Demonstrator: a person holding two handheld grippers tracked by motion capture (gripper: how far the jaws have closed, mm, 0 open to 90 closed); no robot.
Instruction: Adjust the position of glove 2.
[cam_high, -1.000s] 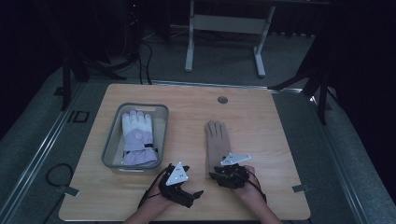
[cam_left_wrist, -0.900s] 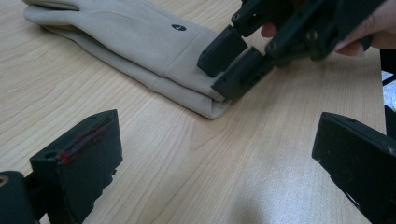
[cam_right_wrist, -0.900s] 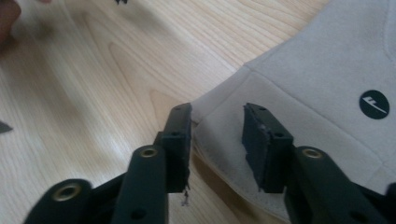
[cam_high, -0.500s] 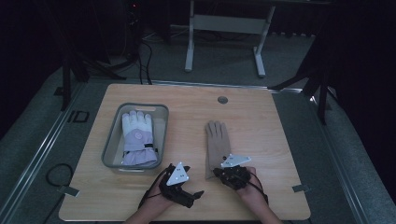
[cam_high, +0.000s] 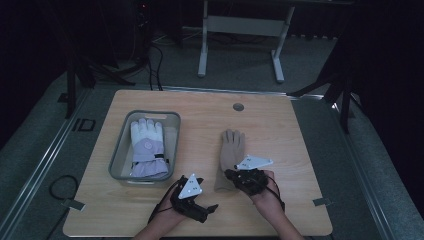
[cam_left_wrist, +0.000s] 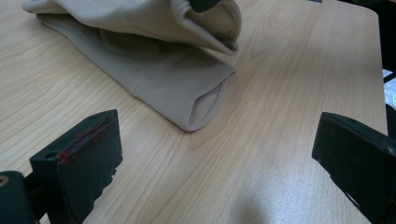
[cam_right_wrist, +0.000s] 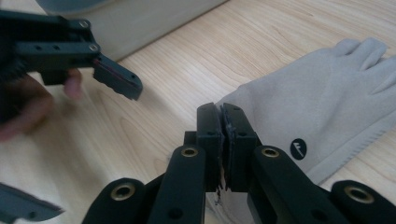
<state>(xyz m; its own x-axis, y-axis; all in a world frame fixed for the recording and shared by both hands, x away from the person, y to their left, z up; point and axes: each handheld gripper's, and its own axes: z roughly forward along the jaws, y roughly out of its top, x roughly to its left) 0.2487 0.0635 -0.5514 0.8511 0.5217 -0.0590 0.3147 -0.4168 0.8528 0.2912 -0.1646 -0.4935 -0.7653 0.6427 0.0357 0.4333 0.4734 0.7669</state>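
Note:
A tan glove (cam_high: 231, 152) lies flat on the wooden table (cam_high: 290, 140), fingers pointing away from me. My right gripper (cam_high: 229, 175) is at its cuff, shut on the cuff's upper layer. In the left gripper view that layer (cam_left_wrist: 205, 23) is lifted off the lower one (cam_left_wrist: 187, 88). In the right gripper view my right gripper (cam_right_wrist: 223, 122) has its jaws pressed together, with the tan glove (cam_right_wrist: 327, 98) just behind them. My left gripper (cam_high: 206, 212) stands wide open near the table's front edge, left of the cuff. Nothing is between its jaws (cam_left_wrist: 219, 135).
A clear grey tray (cam_high: 117, 155) at the table's left holds a white and lavender glove (cam_high: 146, 145). A round cable hole (cam_high: 238, 107) sits near the far edge. The tray's wall (cam_right_wrist: 140, 23) rises beyond the left gripper in the right gripper view.
My right gripper has shifted a little forward and up at the glove's cuff. The left gripper has hardly moved.

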